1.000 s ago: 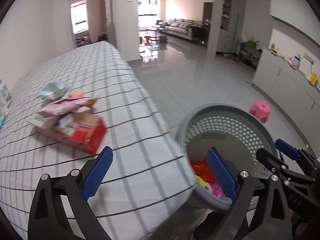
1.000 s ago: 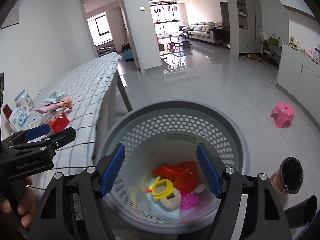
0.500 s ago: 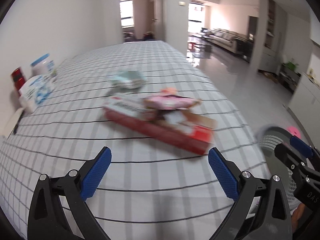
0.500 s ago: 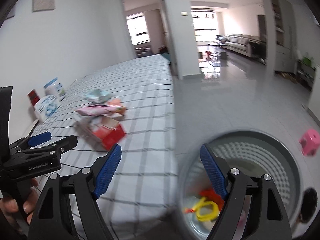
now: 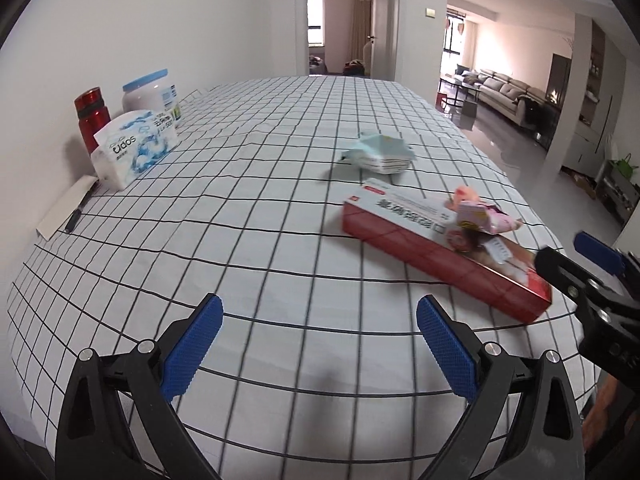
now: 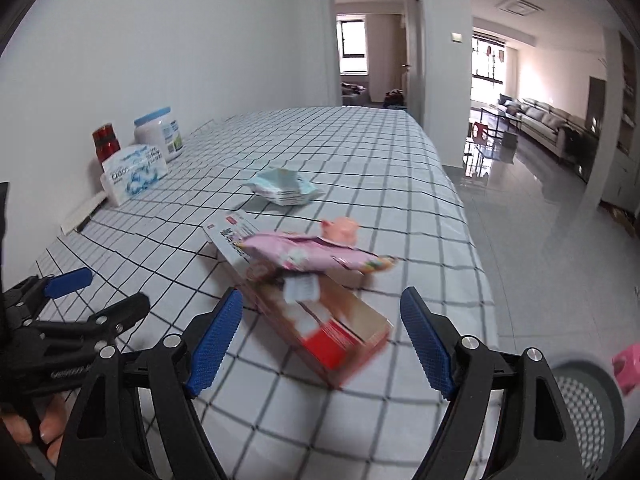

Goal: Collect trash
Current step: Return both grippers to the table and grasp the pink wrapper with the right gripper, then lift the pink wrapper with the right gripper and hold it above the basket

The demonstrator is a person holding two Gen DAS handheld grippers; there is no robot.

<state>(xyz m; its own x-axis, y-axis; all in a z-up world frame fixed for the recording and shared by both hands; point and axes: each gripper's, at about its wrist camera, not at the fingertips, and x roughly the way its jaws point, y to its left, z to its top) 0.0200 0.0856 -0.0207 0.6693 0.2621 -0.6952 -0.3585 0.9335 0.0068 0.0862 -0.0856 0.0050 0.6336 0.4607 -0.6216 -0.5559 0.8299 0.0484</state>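
While both grippers (image 5: 318, 332) (image 6: 320, 334) gape empty, the red carton (image 6: 320, 320) lies open-ended under a pink wrapper (image 6: 312, 256).

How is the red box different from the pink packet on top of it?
The red box is long, stiff and straight-edged; the pink packet is soft, flat and crinkly. The box lies on the checked cloth; the packet rests across the box. The box's near end looks open; whether the packet is open is unclear. Both lie untouched in front of the right tongs.

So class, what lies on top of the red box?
A pink snack wrapper lies across the red box, with a small white slip under it. The box face beneath is covered.
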